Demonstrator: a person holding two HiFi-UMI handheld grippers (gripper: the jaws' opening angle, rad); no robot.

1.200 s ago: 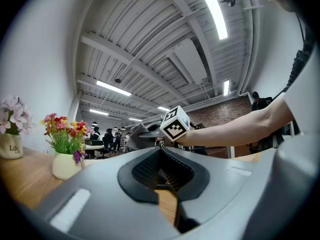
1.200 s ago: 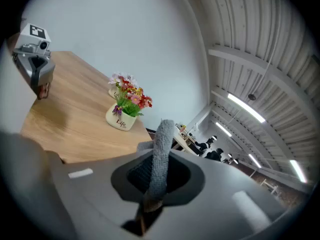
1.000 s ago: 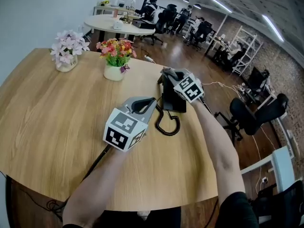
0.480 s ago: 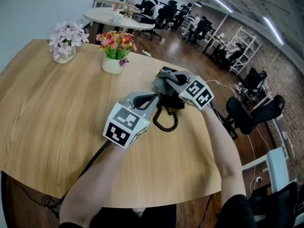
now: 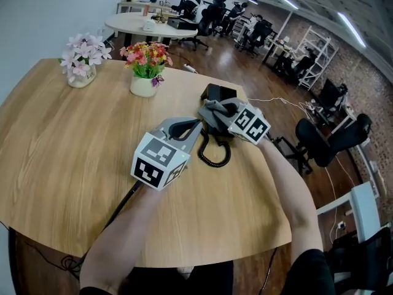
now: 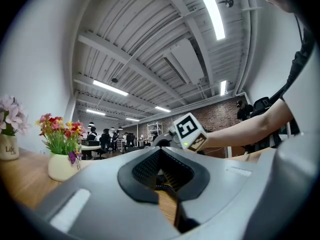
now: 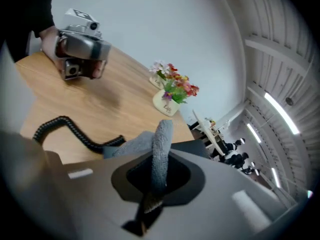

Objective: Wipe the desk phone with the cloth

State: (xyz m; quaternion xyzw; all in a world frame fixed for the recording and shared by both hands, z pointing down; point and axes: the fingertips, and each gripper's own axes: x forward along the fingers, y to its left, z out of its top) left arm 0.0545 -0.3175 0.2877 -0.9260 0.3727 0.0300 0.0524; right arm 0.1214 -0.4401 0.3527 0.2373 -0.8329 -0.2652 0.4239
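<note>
The black desk phone (image 5: 219,93) lies on the round wooden table (image 5: 73,146), its coiled cord (image 5: 212,154) looping toward me. My right gripper (image 5: 222,111) is shut on a grey cloth (image 5: 212,110), which rests on the near part of the phone. In the right gripper view the cloth (image 7: 161,143) stands pinched between the jaws of the right gripper (image 7: 157,178), with the cord (image 7: 70,129) to the left. My left gripper (image 5: 183,129) hovers just left of the phone, shut with nothing in it. The left gripper (image 6: 163,173) shows only table and cord past its jaws.
A white pot of colourful flowers (image 5: 146,66) and a jar of pale pink flowers (image 5: 82,60) stand at the table's far side. The table edge (image 5: 276,183) runs close to the phone on the right. Office chairs and people are beyond.
My right gripper has drawn the cloth toward me across the phone, uncovering the phone's far end. The left gripper has hardly moved.
</note>
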